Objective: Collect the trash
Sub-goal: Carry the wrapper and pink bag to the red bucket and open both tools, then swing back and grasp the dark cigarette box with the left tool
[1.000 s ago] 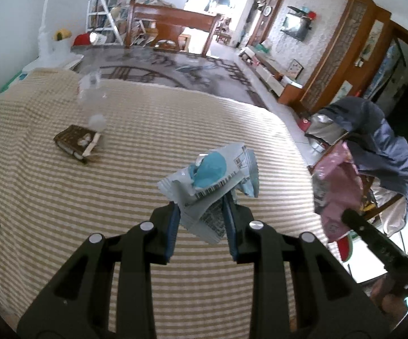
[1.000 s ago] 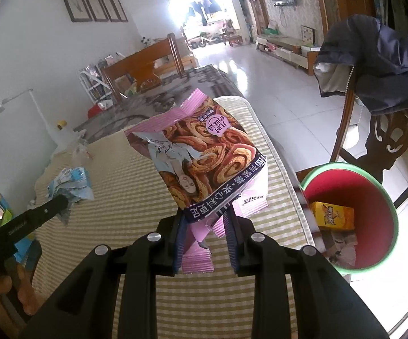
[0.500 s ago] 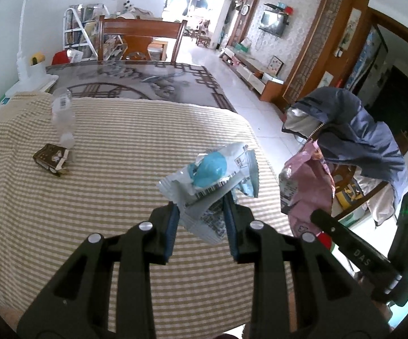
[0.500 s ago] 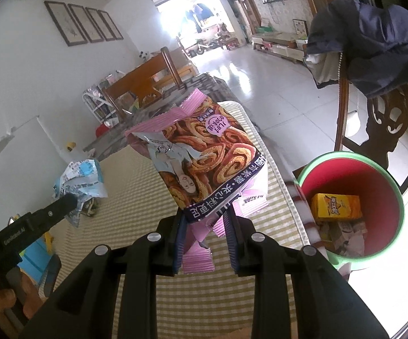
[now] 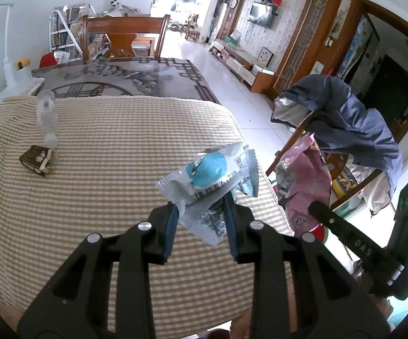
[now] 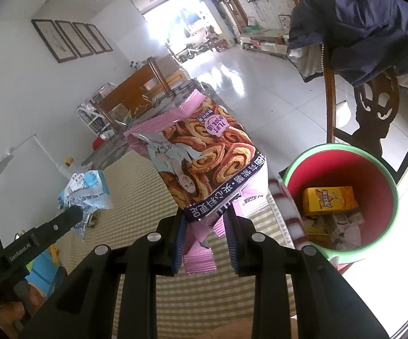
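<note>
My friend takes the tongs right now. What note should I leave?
Left tongs: shut on the blue-white wrapper, held above the striped tablecloth.
Right tongs: shut on the pink snack bag, beside the red bin.
Done: yellow box and scraps are already in the bin.
Left: drop both packets in, then fetch the plastic bottle and small brown pack from the table.

The right gripper (image 5: pixel 353 243), seen from the left wrist, bears the letters "DAS". The left gripper (image 6: pixel 34 243), seen from the right wrist, reads "GenRobot.AI". The pink snack bag (image 5: pixel 307 186) shows the number "23"; its Chinese print (image 6: pixel 204 166) appears upside down.
</note>
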A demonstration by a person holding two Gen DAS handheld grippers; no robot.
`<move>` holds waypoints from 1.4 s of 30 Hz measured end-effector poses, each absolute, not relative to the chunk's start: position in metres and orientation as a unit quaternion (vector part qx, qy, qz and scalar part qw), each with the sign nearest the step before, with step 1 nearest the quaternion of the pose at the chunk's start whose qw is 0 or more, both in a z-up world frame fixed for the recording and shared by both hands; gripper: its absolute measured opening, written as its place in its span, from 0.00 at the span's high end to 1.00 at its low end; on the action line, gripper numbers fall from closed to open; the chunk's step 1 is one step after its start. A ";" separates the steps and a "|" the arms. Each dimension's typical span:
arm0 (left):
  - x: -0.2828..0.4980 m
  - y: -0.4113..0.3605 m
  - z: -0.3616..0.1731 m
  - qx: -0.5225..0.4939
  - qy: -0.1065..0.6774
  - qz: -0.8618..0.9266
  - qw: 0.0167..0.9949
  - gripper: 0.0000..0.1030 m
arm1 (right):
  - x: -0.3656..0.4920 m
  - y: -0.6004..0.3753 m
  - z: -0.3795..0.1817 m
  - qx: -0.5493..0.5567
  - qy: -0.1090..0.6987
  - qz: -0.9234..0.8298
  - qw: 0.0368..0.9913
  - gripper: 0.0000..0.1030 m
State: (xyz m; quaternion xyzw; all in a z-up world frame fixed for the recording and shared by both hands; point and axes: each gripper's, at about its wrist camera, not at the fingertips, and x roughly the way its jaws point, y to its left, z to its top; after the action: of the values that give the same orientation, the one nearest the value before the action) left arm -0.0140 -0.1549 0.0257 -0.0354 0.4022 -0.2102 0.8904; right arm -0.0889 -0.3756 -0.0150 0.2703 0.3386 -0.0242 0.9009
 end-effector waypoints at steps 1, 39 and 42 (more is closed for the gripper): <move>-0.014 -0.157 0.025 -0.034 0.403 -0.213 0.890 0.73 | -0.092 -0.379 -0.013 0.271 0.335 -0.029 0.902 0.75; 0.028 -0.255 -0.011 0.036 0.444 -0.299 0.844 0.15 | -0.141 -0.508 -0.052 0.358 0.314 -0.192 0.858 0.46; 0.059 -0.172 -0.019 0.030 0.445 -0.193 0.874 0.11 | -0.130 -0.492 -0.041 0.340 0.315 -0.175 0.869 0.43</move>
State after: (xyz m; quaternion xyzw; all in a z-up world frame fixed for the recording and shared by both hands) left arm 0.0592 -0.1720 -0.0194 0.0302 0.4446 -0.1929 0.8742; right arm -0.1300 -0.4919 -0.0410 0.3398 0.3147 -0.1751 0.8688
